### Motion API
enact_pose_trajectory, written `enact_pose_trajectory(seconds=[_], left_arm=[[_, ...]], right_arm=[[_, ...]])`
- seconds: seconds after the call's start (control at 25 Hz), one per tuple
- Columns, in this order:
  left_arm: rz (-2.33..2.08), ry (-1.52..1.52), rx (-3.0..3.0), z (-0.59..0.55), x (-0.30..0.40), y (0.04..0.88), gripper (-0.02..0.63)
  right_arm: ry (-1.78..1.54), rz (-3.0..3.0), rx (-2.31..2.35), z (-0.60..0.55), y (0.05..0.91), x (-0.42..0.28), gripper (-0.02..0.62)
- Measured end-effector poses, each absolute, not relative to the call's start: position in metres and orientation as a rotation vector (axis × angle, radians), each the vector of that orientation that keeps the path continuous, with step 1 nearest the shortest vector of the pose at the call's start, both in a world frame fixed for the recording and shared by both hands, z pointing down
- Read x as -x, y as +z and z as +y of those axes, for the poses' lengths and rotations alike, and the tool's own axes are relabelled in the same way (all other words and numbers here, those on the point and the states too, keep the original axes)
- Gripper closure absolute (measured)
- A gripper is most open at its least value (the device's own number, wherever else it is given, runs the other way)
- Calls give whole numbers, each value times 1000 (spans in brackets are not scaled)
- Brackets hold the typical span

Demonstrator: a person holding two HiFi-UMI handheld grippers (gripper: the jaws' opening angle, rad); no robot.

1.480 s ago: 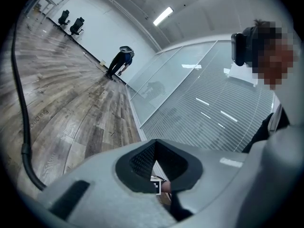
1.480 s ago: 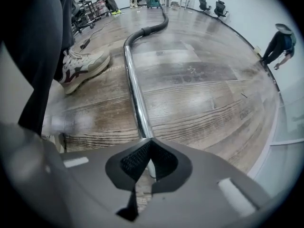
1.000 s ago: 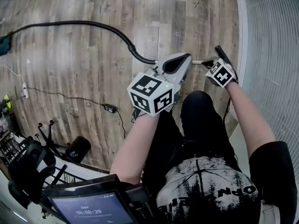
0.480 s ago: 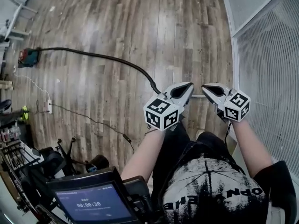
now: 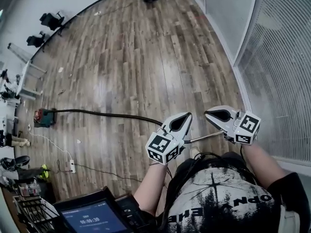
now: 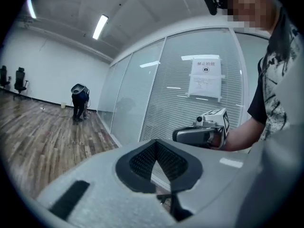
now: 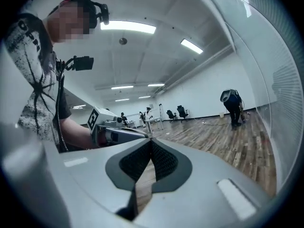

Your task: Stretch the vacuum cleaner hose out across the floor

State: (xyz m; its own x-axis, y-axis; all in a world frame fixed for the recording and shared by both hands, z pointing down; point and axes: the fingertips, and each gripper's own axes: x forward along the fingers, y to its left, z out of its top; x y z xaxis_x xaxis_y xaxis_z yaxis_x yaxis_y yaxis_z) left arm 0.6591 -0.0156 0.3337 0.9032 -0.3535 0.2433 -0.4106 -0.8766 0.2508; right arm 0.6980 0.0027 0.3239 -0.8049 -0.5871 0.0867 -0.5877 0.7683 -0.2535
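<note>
one black hose (image 5: 107, 114), lying lengthwise left to right across floorboards (image 5: 146, 57)

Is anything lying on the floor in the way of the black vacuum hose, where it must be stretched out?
Nothing visible does. The hose lies on bare wooden floor. A white power strip lies apart from it, nearer the person.

The vacuum cleaner hose (image 5: 109, 114), thin and black, is laid almost straight across the wooden floor (image 5: 146, 57). Its far end is joined to the red-and-teal vacuum cleaner (image 5: 43, 117) near the floor's left edge; its near end is hidden behind the left gripper (image 5: 186, 116).
</note>
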Motion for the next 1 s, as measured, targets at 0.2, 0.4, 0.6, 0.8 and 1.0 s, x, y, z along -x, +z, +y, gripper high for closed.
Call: enact_pose_trajectory(seconds=[0.2, 0.4, 0.6, 0.8, 1.0], left_arm=[[-580, 256, -2798, -6, -650, 321, 606], [-677, 218, -2789, -1, -643, 309, 606], [-783, 181, -2724, 20, -665, 290, 606], [-892, 151, -2675, 21, -685, 280, 606], [-965, 137, -2658, 11, -684, 273, 606]], right_arm=[[311, -2973, -1008, 14, 302, -702, 588], [247, -3025, -1023, 16, 280, -711, 589], [230, -3075, -881, 28, 249, -727, 589], [236, -3108, -683, 24, 245, -735, 589], [238, -3070, -608, 13, 251, -732, 589]])
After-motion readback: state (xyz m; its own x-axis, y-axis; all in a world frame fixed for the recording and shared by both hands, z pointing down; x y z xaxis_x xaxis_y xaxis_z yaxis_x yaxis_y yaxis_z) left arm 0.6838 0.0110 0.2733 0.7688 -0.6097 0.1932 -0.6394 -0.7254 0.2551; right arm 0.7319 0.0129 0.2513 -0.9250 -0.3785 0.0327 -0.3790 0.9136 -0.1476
